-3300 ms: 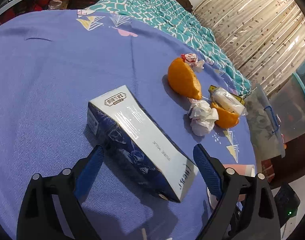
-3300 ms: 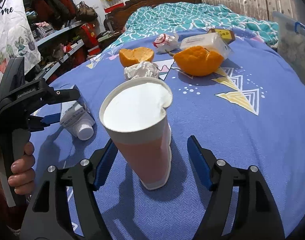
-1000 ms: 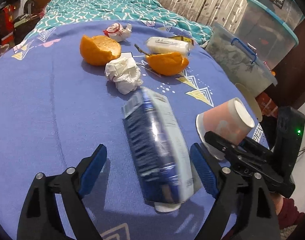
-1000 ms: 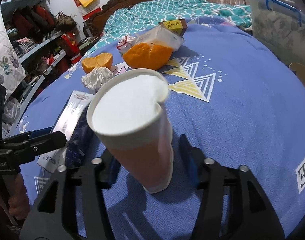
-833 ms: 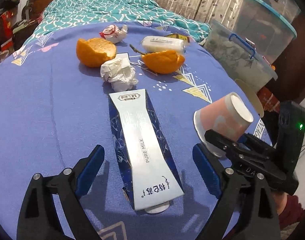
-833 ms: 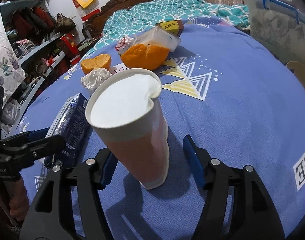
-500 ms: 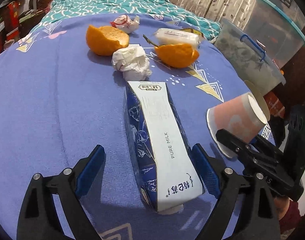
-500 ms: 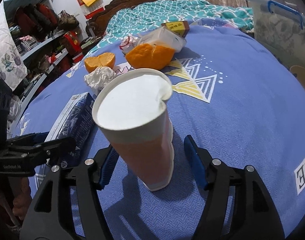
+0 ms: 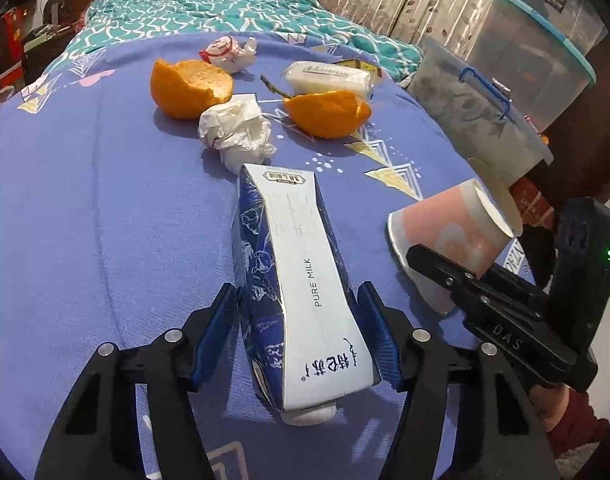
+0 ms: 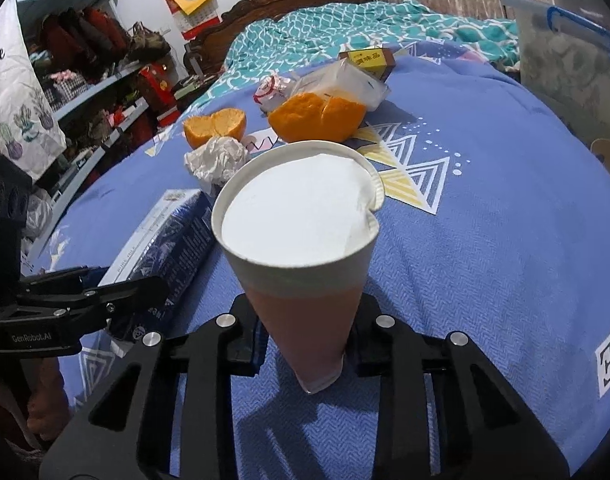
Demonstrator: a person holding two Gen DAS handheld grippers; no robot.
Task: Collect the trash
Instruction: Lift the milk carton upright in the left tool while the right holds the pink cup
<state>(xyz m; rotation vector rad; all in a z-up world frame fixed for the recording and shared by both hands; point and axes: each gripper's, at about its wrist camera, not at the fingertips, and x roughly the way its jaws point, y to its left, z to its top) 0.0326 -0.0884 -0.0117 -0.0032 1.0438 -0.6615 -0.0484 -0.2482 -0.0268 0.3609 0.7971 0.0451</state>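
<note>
Left gripper (image 9: 299, 330): its jaws have just been closing and now press both long sides of the milk carton (image 9: 301, 280), which lies flat, cap end nearest the gripper.
Right gripper (image 10: 305, 346): its jaws have just been closing too, and now pinch the narrow base of the pink paper cup (image 10: 301, 248), squeezing it; the cup stands tilted, its rim dented.
Step in hand: both grasps look made, nothing lifted yet.
Next move: I'd say raise both together, keeping the carton level and going gently on the cup, which could crumple or slip.
Other trash: crumpled tissue (image 9: 237, 130) just beyond the carton; two orange peel halves (image 9: 191, 88), a red-and-white wrapper (image 9: 225, 52) and a clear packet (image 9: 329, 78) farther off.
Surface: blue cloth (image 9: 85, 200) with triangle prints.
Room: a bed with a teal quilt (image 10: 345, 28) behind, cluttered shelves (image 10: 105, 76) to one side, plastic storage bins (image 9: 497, 92) to the other; no trash bin that I can see.
</note>
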